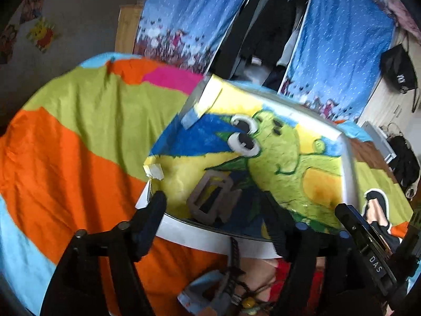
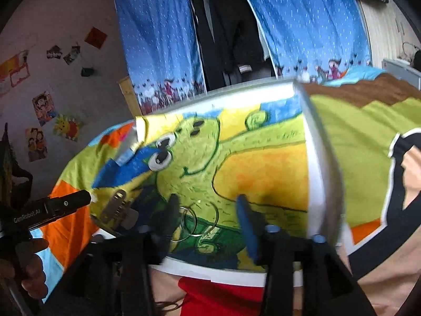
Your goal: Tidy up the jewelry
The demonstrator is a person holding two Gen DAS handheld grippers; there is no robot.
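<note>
A white-rimmed board with a green cartoon drawing lies on the bed; it also shows in the right wrist view. A grey rectangular clasp lies on its near part, seen as a metal clip in the right wrist view. Thin silver hoop rings lie on the board between my right gripper's fingers. My left gripper is open around the clasp area, above the board's near edge. My right gripper is open around the hoops. Beaded jewelry lies below the left gripper.
A colourful striped blanket covers the bed. Blue curtains and dark hanging clothes stand behind. The right gripper's body is at the right of the left view; the left one at the left of the right view.
</note>
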